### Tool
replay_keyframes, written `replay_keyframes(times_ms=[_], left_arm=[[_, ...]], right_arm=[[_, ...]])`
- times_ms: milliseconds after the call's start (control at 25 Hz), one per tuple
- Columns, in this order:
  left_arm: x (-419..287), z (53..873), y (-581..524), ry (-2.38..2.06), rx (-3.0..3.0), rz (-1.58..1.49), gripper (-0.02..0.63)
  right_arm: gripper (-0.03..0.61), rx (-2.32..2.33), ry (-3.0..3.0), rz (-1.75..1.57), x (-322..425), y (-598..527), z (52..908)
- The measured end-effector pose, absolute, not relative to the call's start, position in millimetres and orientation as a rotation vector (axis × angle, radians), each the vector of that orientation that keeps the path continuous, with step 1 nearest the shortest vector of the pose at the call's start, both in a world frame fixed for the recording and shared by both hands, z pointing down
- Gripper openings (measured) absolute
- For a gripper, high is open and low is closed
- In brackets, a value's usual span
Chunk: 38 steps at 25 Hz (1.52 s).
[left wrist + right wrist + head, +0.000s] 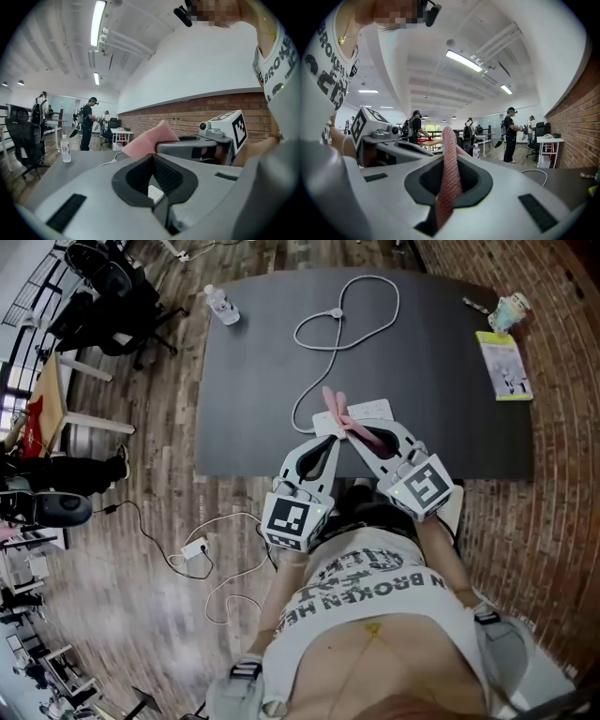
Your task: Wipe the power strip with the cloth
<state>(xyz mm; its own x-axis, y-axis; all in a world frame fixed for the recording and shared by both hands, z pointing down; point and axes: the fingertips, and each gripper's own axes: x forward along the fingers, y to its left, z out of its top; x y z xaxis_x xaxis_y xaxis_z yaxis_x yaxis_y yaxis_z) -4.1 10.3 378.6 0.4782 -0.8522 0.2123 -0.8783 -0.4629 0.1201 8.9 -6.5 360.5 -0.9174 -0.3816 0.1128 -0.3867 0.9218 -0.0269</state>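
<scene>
Now right gripper point(350, 431) pinches the cloth point(335, 406) at the power strip point(373, 411), left gripper point(328, 440) closed empty; we wipe next.

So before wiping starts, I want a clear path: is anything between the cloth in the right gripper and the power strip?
Nothing visible does. The cloth, clamped in the right gripper, hangs right over the power strip. The shut left gripper sits beside it at the strip's left end, not between them.
</scene>
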Motion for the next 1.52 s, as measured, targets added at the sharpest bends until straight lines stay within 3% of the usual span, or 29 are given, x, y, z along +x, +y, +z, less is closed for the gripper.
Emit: replay_keyframes(times_ms=[1520], left_arm=[[-77.8,439.7,-64.3,-1.288,2.527,0.289,0.008]], right_arm=[[0.017,0.779,-2.763,0.099,-48.3,-83.7,419.0]])
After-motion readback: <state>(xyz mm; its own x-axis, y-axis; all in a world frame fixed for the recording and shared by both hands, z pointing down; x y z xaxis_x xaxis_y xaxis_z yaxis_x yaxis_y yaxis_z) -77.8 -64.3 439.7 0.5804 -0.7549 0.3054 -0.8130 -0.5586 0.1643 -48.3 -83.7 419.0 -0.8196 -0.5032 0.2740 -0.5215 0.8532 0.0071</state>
